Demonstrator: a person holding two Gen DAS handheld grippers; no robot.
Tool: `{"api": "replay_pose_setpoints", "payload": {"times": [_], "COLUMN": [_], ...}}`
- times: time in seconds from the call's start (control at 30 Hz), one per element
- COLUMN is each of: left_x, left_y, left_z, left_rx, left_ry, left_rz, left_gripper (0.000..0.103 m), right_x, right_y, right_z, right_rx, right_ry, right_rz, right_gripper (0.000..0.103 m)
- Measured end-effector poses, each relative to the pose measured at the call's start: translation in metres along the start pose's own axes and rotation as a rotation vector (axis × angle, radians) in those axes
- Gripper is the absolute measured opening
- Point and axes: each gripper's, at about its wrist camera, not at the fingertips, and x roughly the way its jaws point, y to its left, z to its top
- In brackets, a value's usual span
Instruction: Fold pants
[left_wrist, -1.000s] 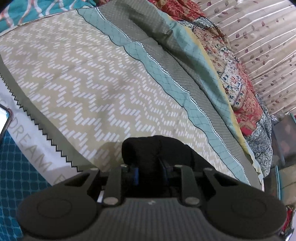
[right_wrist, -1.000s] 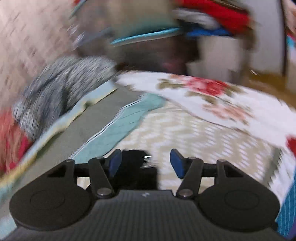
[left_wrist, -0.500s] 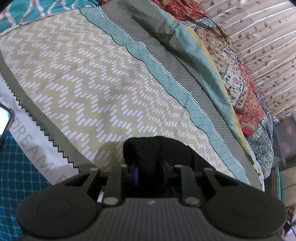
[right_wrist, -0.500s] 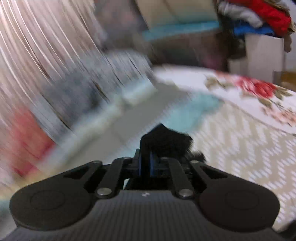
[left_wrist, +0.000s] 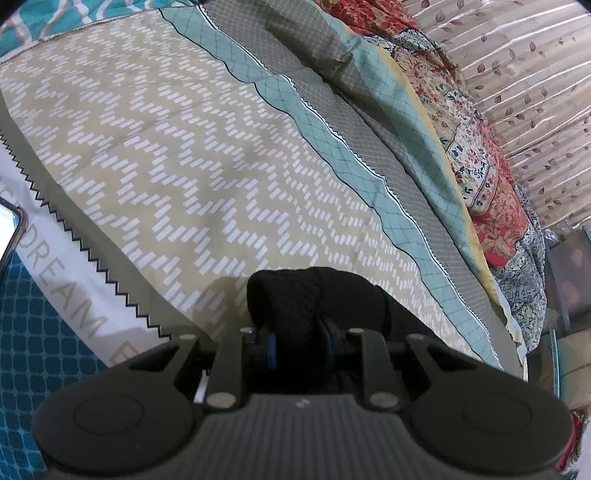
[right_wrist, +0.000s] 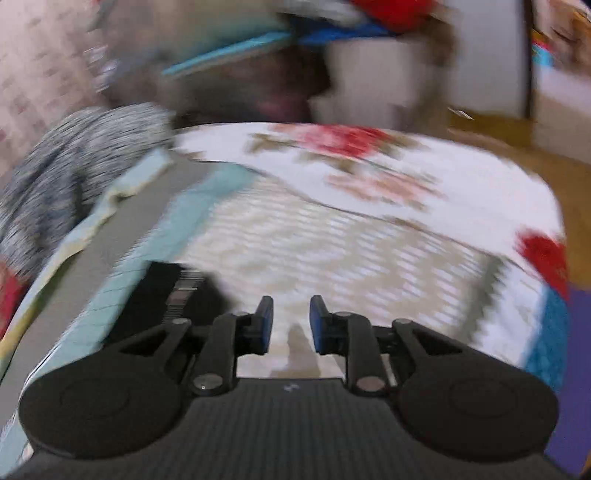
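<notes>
The black pants (left_wrist: 314, 295) bunch up over my left gripper (left_wrist: 301, 345), which is shut on a fold of the cloth; its blue pads are mostly buried in the fabric. In the blurred right wrist view, my right gripper (right_wrist: 291, 325) has its jaws opening, a narrow gap between the blue pads and only the bedcover behind it. Another part of the black pants (right_wrist: 173, 291), with a pale tag, lies on the bed to the left of the right gripper, apart from its fingers.
A beige zigzag bedcover (left_wrist: 184, 166) with a teal border spreads across the bed. A phone (left_wrist: 9, 232) lies at the left edge. Patterned quilts (left_wrist: 480, 177) and a curtain (left_wrist: 535, 74) line the right side. A floral sheet (right_wrist: 369, 166) covers the far end.
My right gripper shut on the black cloth half a second ago, then let it go and swung right; the cloth now lies to its left. The left gripper kept its hold and stayed put.
</notes>
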Motion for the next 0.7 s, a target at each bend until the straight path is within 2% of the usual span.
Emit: {"api": "replay_pose_setpoints", "payload": {"times": [0.03,0.1,0.2,0.3,0.33,0.37,0.4,0.47,0.57,0.7], "left_x": [0.0,0.002,0.004,0.005,0.005,0.005,0.005,0.005,0.01,0.015], "left_y": [0.0,0.001,0.001,-0.003,-0.005,-0.007,-0.01,-0.016,-0.027,-0.048], "left_z": [0.0,0.0,0.001,0.004,0.006,0.008,0.011,0.017,0.03,0.054], "left_rx": [-0.003,-0.008,-0.004,0.012,0.021,0.031,0.041,0.065,0.092,0.125], "left_ry": [-0.001,-0.002,-0.001,-0.004,-0.006,-0.01,-0.014,-0.026,-0.043,-0.098], "left_rz": [0.001,0.004,0.01,0.017,0.019,0.022,0.025,0.028,0.029,0.016], "left_gripper": [0.021,0.021,0.021,0.021,0.02,0.02,0.02,0.02,0.019,0.015], "right_x": [0.004,0.018,0.056,0.102,0.118,0.125,0.124,0.12,0.108,0.078], "right_y": [0.018,0.058,0.104,0.133,0.136,0.14,0.147,0.153,0.155,0.156], "right_z": [0.002,0.003,0.001,-0.01,-0.016,-0.023,-0.027,-0.025,-0.005,0.039], "right_rx": [-0.034,-0.088,-0.131,-0.151,-0.156,-0.183,-0.237,-0.26,-0.234,-0.069], "right_ry": [0.003,0.016,0.083,0.178,0.213,0.2,0.148,0.124,0.029,-0.121], "right_rz": [0.033,0.081,0.083,-0.012,-0.042,-0.08,-0.112,-0.099,-0.079,0.073], "right_gripper": [0.038,0.06,0.066,0.066,0.065,0.059,0.044,0.011,0.009,0.008]}}
